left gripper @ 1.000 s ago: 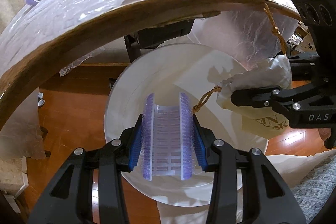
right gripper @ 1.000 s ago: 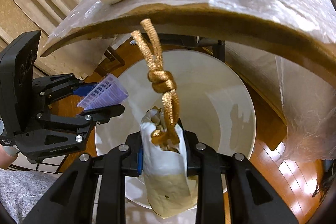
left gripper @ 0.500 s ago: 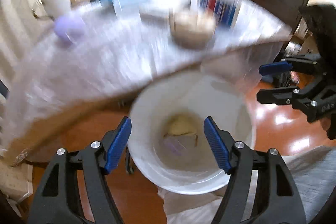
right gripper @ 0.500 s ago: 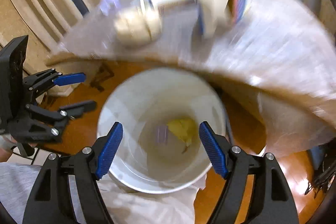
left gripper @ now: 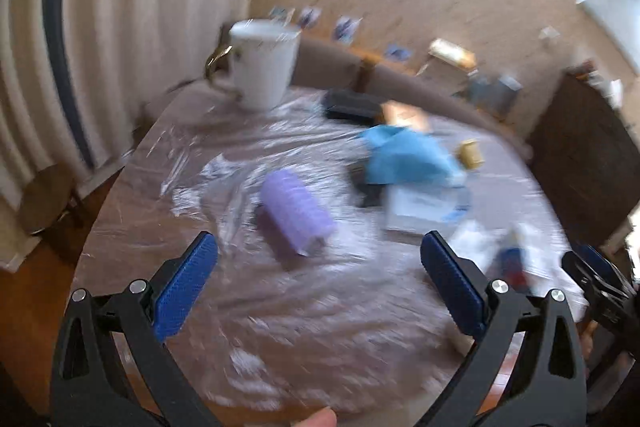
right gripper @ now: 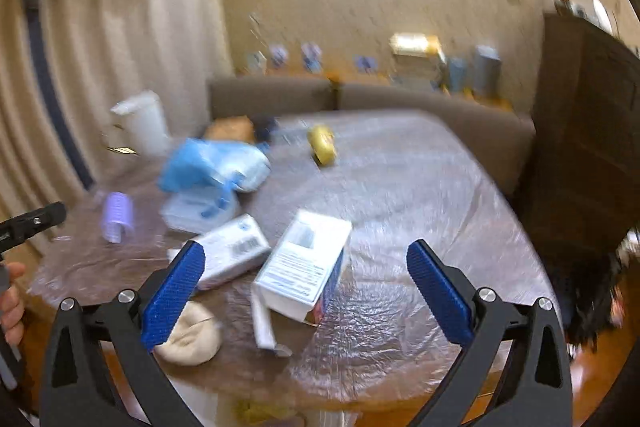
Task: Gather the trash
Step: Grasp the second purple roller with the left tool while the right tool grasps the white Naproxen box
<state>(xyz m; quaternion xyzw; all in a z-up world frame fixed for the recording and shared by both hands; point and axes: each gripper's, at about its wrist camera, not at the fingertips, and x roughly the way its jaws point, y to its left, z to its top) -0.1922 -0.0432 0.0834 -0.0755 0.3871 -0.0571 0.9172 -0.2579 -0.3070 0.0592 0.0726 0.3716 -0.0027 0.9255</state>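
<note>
We have both grippers up over the tabletop [right gripper: 420, 187], left gripper [left gripper: 320, 279] and right gripper [right gripper: 306, 287] with fingers just spread wide, nothing between them. The purple roll [left gripper: 294, 217] lies on its side, long axis running from far left to near right, cut end toward us. The white carton [right gripper: 304, 263] lies tilted, flap open; everything's smeared by blur.

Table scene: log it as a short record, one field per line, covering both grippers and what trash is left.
left gripper: open, nothing between the jaws, just opened
right gripper: open, empty, just opened
table: under clear plastic sheet
trash left: purple roller, blue cloth, white boxes, beige wad
mug: upright, far left
image: motion-blurred
</note>
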